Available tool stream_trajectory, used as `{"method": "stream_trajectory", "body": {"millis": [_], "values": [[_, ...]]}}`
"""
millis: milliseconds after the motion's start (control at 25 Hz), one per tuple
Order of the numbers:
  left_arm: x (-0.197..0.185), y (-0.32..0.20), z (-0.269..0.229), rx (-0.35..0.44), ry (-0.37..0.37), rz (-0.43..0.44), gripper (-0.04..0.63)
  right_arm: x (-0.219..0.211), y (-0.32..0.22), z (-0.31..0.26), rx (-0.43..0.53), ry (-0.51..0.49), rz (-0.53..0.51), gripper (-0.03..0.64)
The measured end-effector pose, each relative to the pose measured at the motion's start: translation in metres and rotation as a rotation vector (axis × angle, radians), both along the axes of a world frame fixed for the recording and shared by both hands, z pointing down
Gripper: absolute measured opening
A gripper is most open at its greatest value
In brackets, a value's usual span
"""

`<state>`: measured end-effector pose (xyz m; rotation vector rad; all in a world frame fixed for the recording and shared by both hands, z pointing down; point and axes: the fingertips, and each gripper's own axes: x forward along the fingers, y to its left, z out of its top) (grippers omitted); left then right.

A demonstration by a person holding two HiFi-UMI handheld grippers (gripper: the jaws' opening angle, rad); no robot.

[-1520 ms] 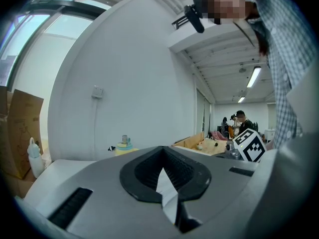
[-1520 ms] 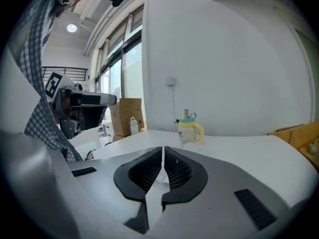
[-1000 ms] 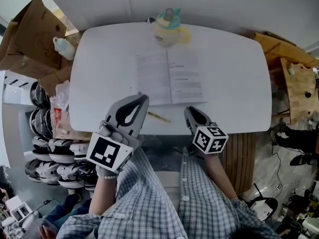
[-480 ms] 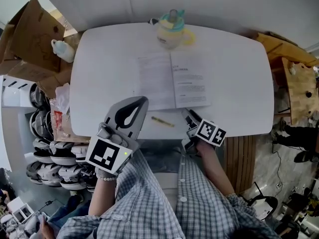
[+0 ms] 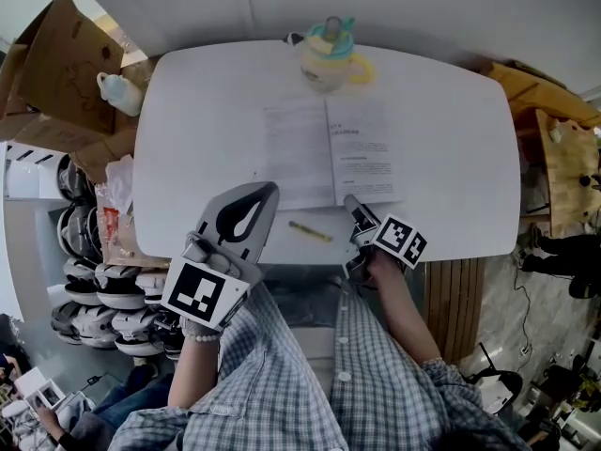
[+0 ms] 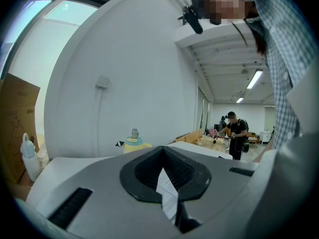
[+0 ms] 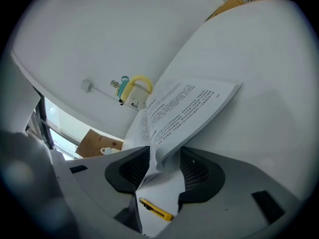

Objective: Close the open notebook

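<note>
Notebook (image 5: 329,153) open on white table (image 5: 188,139); cardboard (image 5: 56,64) beside

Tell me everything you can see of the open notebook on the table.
The notebook lies open and flat on the white table, spine pointing away from the person. Both pages are white paper with black print. Its near right corner sits between the jaws of the right tool, which have just been opening; they do not press on it.
</note>
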<state>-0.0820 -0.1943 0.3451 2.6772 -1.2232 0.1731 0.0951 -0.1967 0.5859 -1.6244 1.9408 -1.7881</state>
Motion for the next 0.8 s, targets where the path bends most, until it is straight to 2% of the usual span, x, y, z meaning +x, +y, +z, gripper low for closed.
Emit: {"method": "stream_trajectory", "body": {"millis": [240, 400, 600, 680, 800], "values": [[-0.003, 0.000, 0.001, 0.004, -0.006, -0.006, 0.008, 0.000, -0.002, 0.002, 0.008, 0.022, 0.003, 0.155], [-0.005, 0.001, 0.002, -0.013, -0.006, -0.016, 0.008, 0.000, -0.002, -0.003, 0.041, -0.014, 0.058, 0.096], [-0.007, 0.002, 0.001, -0.011, -0.005, -0.023, 0.008, -0.003, -0.002, -0.009, 0.075, 0.019, 0.074, 0.059], [-0.008, 0.002, 0.000, -0.003, -0.004, -0.022, 0.008, -0.006, -0.002, -0.013, 0.093, 0.062, 0.043, 0.052], [-0.010, 0.004, 0.000, 0.003, -0.003, -0.026, 0.008, -0.015, -0.002, -0.020, 0.136, 0.178, -0.057, 0.042]]}}
